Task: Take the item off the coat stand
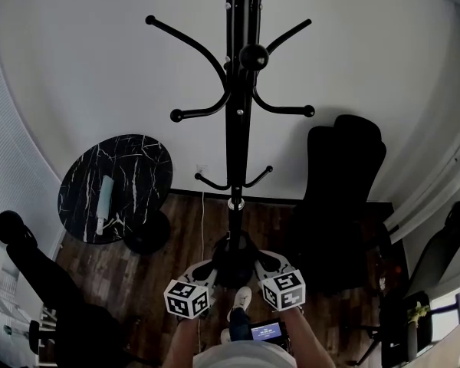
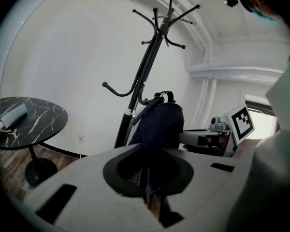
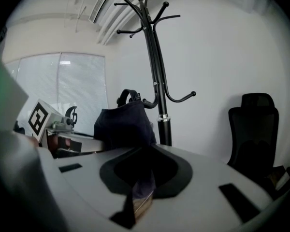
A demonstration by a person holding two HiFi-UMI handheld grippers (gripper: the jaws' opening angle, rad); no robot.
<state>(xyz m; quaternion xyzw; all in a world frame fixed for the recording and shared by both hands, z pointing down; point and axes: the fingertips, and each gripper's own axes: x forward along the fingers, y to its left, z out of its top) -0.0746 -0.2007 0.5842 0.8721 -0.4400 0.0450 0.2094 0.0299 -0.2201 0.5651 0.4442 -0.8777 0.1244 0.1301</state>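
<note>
The black coat stand [image 1: 238, 113] rises straight ahead, and its hooks look bare in the head view. A dark navy bag [image 1: 234, 261] hangs low in front of the pole, held between both grippers. My left gripper [image 1: 215, 273] is shut on the bag's fabric from the left and my right gripper [image 1: 256, 267] from the right. In the left gripper view the bag [image 2: 157, 124] bulges above the pinching jaws of that gripper [image 2: 147, 190]. The right gripper view shows the bag [image 3: 123, 122] the same way above the right gripper [image 3: 140, 195]. The bag's handle [image 3: 129, 94] sits close to a low hook; contact is unclear.
A round black marble table [image 1: 138, 167] with a pale folded umbrella [image 1: 106, 194] stands at the left. A black office chair [image 1: 341, 182] is right of the stand, another dark chair [image 1: 31, 274] at the near left. White wall behind; dark wood floor below.
</note>
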